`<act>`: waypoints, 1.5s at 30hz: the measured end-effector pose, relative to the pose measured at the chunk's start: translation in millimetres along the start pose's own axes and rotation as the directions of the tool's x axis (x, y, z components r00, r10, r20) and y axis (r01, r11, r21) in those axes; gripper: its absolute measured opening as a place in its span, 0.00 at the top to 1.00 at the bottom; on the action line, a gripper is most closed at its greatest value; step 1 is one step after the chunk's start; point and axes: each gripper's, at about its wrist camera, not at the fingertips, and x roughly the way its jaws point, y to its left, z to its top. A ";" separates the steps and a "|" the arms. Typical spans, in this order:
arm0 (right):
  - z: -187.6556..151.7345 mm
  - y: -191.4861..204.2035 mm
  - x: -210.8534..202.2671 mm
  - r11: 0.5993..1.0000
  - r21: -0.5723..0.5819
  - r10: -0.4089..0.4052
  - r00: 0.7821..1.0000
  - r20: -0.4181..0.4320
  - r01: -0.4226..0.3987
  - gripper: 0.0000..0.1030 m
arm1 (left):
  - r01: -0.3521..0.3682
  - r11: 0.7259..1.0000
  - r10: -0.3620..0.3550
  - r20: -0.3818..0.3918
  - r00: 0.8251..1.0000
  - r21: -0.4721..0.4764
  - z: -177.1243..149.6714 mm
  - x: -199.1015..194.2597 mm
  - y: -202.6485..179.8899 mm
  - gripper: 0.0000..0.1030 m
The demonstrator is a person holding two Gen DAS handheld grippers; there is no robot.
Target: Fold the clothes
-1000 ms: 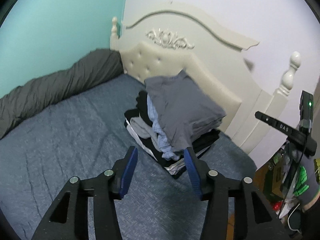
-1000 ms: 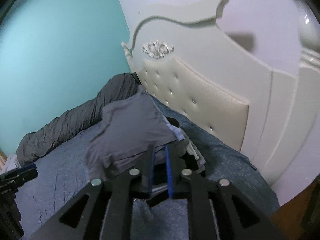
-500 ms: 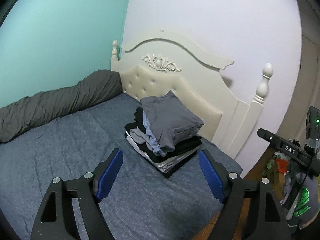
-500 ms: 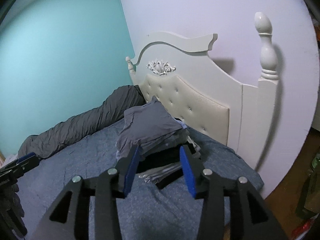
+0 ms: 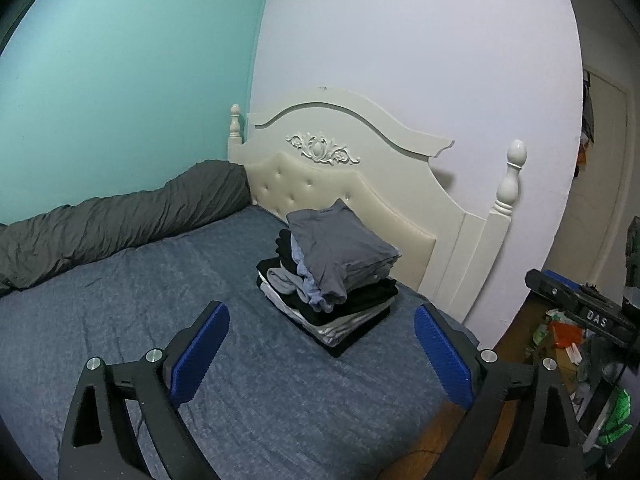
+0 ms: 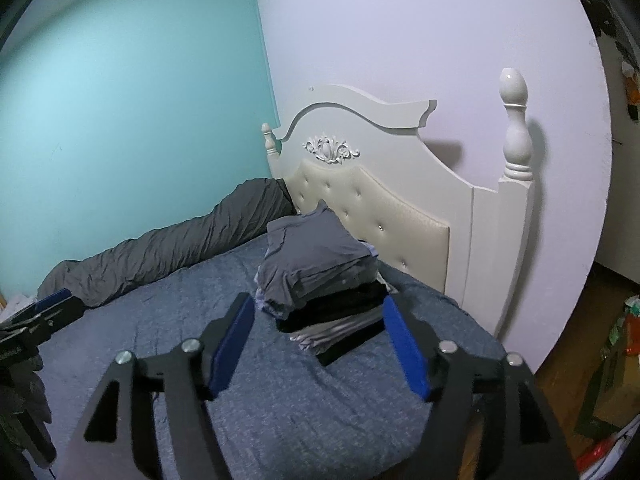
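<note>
Lighting: dim, even indoor light with a cool bluish cast. Source: out of view, from about 9 o'clock, judging by shadows. Shadows: soft-edged, cast by the headboard [image 5: 360,184] and bedpost [image 6: 516,128] on the white wall [image 5: 420,40] toward 3 o'clock. Glare: small highlight on the bedpost knob. Distortion: strong fisheye bowing; black vignette at all corners. Sharpness: centre fairly crisp, rim soft, grainy.
</note>
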 end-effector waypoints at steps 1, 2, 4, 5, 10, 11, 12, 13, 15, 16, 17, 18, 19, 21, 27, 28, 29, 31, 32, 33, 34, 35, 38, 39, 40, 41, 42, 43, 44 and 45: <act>-2.3 2.6 -3.0 1.000 -0.004 -0.004 1.000 0.001 0.004 0.30 | -0.005 1.000 0.005 0.003 1.000 0.002 -1.4 -3.4 0.3 0.05; -4.6 5.5 -5.6 1.000 -0.010 -0.008 1.000 0.002 0.008 0.30 | -0.009 1.000 0.009 0.006 1.000 0.004 -2.6 -5.9 0.7 0.05; -9.4 11.1 -11.8 1.000 -0.019 -0.014 1.000 0.009 0.014 0.27 | -0.011 1.000 0.011 0.010 1.000 0.004 -5.6 -11.2 2.2 0.04; -11.5 13.6 -15.0 1.000 -0.022 -0.015 1.000 0.013 0.016 0.26 | -0.011 1.000 0.011 0.012 1.000 0.002 -7.0 -14.1 3.1 0.03; -18.3 23.5 -27.3 0.999 -0.031 -0.018 1.000 0.025 0.019 0.21 | -0.014 1.000 0.014 0.021 1.000 0.002 -11.3 -24.4 6.6 0.01; -19.5 25.6 -29.5 0.999 -0.034 -0.019 0.999 0.026 0.020 0.20 | -0.017 1.000 0.016 0.023 1.000 0.007 -12.2 -26.5 6.3 0.01; -21.3 27.7 -32.1 0.999 -0.038 -0.021 0.999 0.027 0.022 0.18 | -0.020 1.000 0.020 0.025 0.999 0.013 -13.1 -28.4 5.9 0.01; -22.6 29.2 -34.0 0.999 -0.040 -0.022 0.999 0.028 0.023 0.17 | -0.024 1.000 0.023 0.027 0.999 0.018 -13.9 -30.2 5.5 0.00; -24.7 31.3 -36.9 0.999 -0.039 -0.022 0.999 0.028 0.023 0.16 | -0.026 0.999 0.026 0.031 0.999 0.020 -15.5 -33.0 5.8 0.00; -26.1 32.7 -38.8 0.999 -0.038 -0.026 0.999 0.029 0.027 0.15 | -0.026 0.999 0.026 0.032 0.999 0.019 -16.6 -34.5 6.1 0.00; -27.8 34.1 -40.7 0.999 -0.039 -0.029 0.999 0.031 0.030 0.14 | -0.026 1.000 0.025 0.032 0.999 0.018 -17.7 -35.7 6.2 0.00; -29.4 35.3 -42.5 0.999 -0.039 -0.031 0.999 0.033 0.032 0.11 | -0.024 1.000 0.024 0.032 0.999 0.018 -18.5 -36.4 6.1 0.00; -31.2 36.5 -43.7 0.999 -0.039 -0.032 0.999 0.032 0.034 0.07 | -0.024 1.000 0.024 0.033 0.999 0.019 -19.6 -37.4 6.0 0.00; -35.0 38.8 -45.3 0.999 -0.042 -0.034 0.999 0.027 0.035 0.03 | -0.030 0.999 0.029 0.033 0.999 0.028 -22.1 -39.0 5.1 0.00; -45.7 43.8 -49.9 0.998 -0.039 -0.042 0.999 0.017 0.043 0.00 | -0.033 0.999 0.032 0.028 0.999 0.035 -28.8 -41.7 3.6 0.00; -47.2 44.6 -50.8 0.998 -0.037 -0.044 0.999 0.017 0.045 0.00 | -0.034 0.999 0.033 0.027 0.999 0.032 -30.5 -42.2 3.6 0.00; -48.5 45.5 -51.8 0.998 -0.036 -0.046 0.999 0.016 0.047 0.00 | -0.037 0.999 0.036 0.026 0.999 0.029 -31.9 -42.6 4.1 0.00; -50.7 47.1 -53.6 0.998 -0.036 -0.050 0.999 0.016 0.051 0.00 | -0.043 0.999 0.042 0.024 0.999 0.023 -34.8 -43.6 4.9 0.00; -51.7 47.8 -54.7 0.998 -0.036 -0.051 0.999 0.016 0.051 0.00 | -0.045 0.999 0.045 0.022 0.999 0.022 -36.6 -44.1 5.1 0.00; -52.7 48.3 -55.7 0.998 -0.034 -0.051 0.999 0.017 0.052 0.00 | -0.047 0.999 0.047 0.020 0.999 0.021 -38.4 -44.7 5.2 0.00; -53.7 48.9 -56.8 0.998 -0.032 -0.051 0.999 0.018 0.052 0.00 | -0.050 0.999 0.049 0.019 0.999 0.020 -40.2 -45.2 5.4 0.00; -54.9 49.1 -57.8 0.998 -0.029 -0.052 0.998 0.018 0.052 0.00 | -0.052 0.998 0.052 0.018 0.998 0.021 -42.2 -45.8 5.4 0.00; -59.2 49.6 -59.6 0.998 -0.017 -0.056 0.998 0.018 0.056 0.00 | -0.064 0.998 0.063 0.022 0.998 0.027 -48.0 -47.5 4.5 0.00; -60.9 50.9 -59.5 0.998 -0.018 -0.056 0.998 0.016 0.056 0.00 | -0.066 0.997 0.066 0.021 0.998 0.028 -49.6 -47.7 4.4 0.00; -62.8 52.6 -59.8 0.998 -0.021 -0.055 0.998 0.013 0.055 0.00 | -0.067 0.997 0.067 0.019 0.998 0.028 -51.3 -48.0 4.2 0.00; -64.6 54.3 -60.3 0.998 -0.025 -0.054 0.998 0.011 0.054 0.00 | -0.068 0.997 0.068 0.017 0.998 0.028 -52.8 -48.3 4.2 0.00; -66.3 55.8 -60.8 0.998 -0.027 -0.053 0.999 0.008 0.054 0.00 | -0.068 0.997 0.068 0.015 0.998 0.028 -53.8 -48.6 4.2 0.00; -67.9 56.8 -61.1 0.998 -0.028 -0.052 0.999 0.006 0.052 0.00 | -0.068 0.997 0.068 0.013 0.998 0.028 -55.1 -48.9 4.1 0.00; -69.3 57.5 -61.3 0.998 -0.028 -0.051 0.999 0.003 0.051 0.00 | -0.069 0.997 0.068 0.011 0.998 0.028 -56.3 -49.3 3.9 0.00; -70.5 57.9 -61.5 0.998 -0.027 -0.050 0.999 0.002 0.050 0.00 | -0.071 0.997 0.070 0.010 0.997 0.027 -57.4 -49.9 3.7 0.00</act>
